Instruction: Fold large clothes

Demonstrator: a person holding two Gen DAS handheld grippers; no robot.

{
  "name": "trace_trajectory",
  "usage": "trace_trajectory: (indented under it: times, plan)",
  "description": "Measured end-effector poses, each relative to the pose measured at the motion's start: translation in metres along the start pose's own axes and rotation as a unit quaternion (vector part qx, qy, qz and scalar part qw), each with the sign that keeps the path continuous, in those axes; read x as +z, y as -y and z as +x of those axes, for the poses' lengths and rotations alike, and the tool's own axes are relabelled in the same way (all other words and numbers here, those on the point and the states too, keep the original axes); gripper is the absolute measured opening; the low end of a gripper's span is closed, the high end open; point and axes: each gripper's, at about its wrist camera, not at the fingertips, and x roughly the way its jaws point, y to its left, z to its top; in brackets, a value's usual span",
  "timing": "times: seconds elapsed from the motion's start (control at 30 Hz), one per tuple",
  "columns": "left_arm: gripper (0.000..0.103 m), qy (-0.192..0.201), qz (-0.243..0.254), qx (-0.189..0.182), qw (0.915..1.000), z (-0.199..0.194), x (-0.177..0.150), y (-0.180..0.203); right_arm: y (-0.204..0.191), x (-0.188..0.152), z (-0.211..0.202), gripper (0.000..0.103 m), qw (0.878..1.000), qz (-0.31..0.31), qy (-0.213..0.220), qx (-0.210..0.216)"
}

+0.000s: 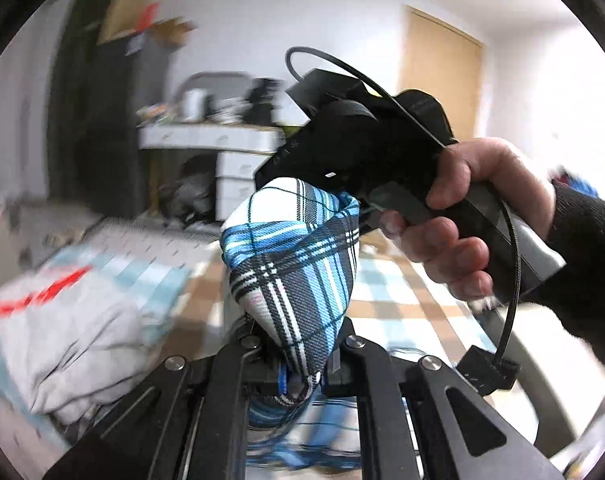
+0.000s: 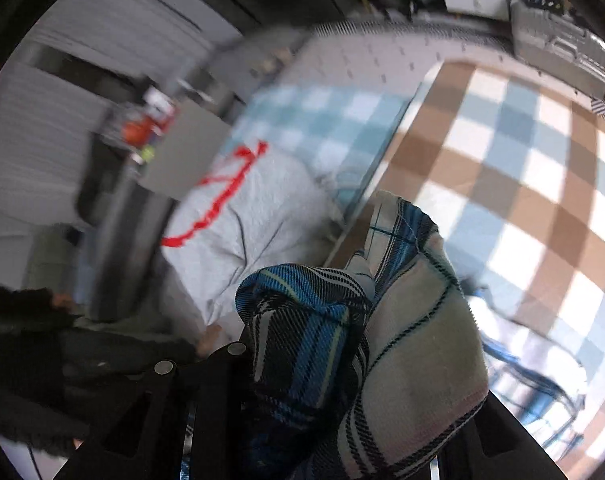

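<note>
A blue, white and black plaid garment [image 1: 290, 264] is held up in the air between both grippers. My left gripper [image 1: 298, 364] is shut on one bunched end of it. In the left wrist view the right gripper [image 1: 342, 184], held in a hand, clamps the other end just ahead. In the right wrist view the plaid garment [image 2: 366, 344] bulges out of my right gripper [image 2: 342, 392] and hides its fingertips. More of the garment hangs below, blurred.
A bed with a brown, blue and white checked cover [image 2: 522, 168] lies below. A grey garment with red print [image 2: 246, 232] lies crumpled on its left side, also in the left wrist view [image 1: 62, 336]. A white cluttered desk [image 1: 222, 140] and a wooden door [image 1: 442, 76] stand behind.
</note>
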Motion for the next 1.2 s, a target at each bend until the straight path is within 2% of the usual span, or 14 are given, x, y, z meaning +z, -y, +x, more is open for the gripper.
trace_trajectory:
  times: [0.13,0.27,0.4,0.57,0.67,0.7,0.73,0.8,0.9,0.93,0.97,1.03,1.13,1.2]
  plan:
    - [0.005,-0.029,0.078,-0.039,0.9958,0.037,-0.035,0.089,0.1,-0.064,-0.064,0.024,0.996,0.043,0.067,0.038]
    - [0.005,-0.078,0.115,-0.064,0.9882,0.07,-0.077,0.139,0.17,-0.102,-0.063,0.024,0.993,0.083,0.072,0.037]
    - [0.005,-0.111,0.127,-0.069,0.9832,0.083,-0.097,0.157,0.212,-0.122,-0.056,0.024,0.991,0.098,0.079,0.051]
    - [0.005,-0.14,0.147,-0.074,0.9763,0.084,-0.104,0.159,0.233,-0.131,-0.04,0.026,0.992,0.088,0.076,0.042]
    - [0.005,-0.156,0.174,-0.08,0.9692,0.087,-0.115,0.161,0.253,-0.139,-0.031,0.045,0.992,0.099,0.072,0.007]
    - [0.005,-0.165,0.179,-0.08,0.9665,0.087,-0.116,0.16,0.257,-0.14,-0.033,0.061,0.992,0.103,0.074,-0.015]
    - [0.006,-0.171,0.183,-0.083,0.9647,0.085,-0.114,0.157,0.263,-0.142,-0.037,0.068,0.99,0.117,0.079,-0.032]
    - [0.008,-0.168,0.174,-0.099,0.9652,0.068,-0.107,0.149,0.27,-0.145,-0.043,0.068,0.986,0.134,0.091,-0.037]
    - [0.024,-0.176,0.132,-0.138,0.9657,0.038,-0.086,0.132,0.269,-0.147,-0.053,0.068,0.979,0.147,0.109,-0.09]
    - [0.035,-0.173,0.128,-0.149,0.9651,0.025,-0.078,0.129,0.269,-0.148,-0.055,0.068,0.976,0.155,0.112,-0.1]
    - [0.056,-0.158,0.132,-0.155,0.9663,0.011,-0.071,0.126,0.268,-0.149,-0.057,0.068,0.975,0.162,0.114,-0.102]
    - [0.078,-0.12,0.135,-0.15,0.9719,-0.014,-0.06,0.119,0.264,-0.153,-0.064,0.068,0.97,0.175,0.132,-0.104]
    - [0.078,-0.101,0.13,-0.171,0.9715,-0.039,-0.037,0.096,0.238,-0.167,-0.084,0.068,0.962,0.16,0.19,-0.111]
    - [0.078,-0.083,0.121,-0.156,0.9768,-0.046,-0.02,0.071,0.214,-0.184,-0.103,0.069,0.956,0.146,0.227,-0.111]
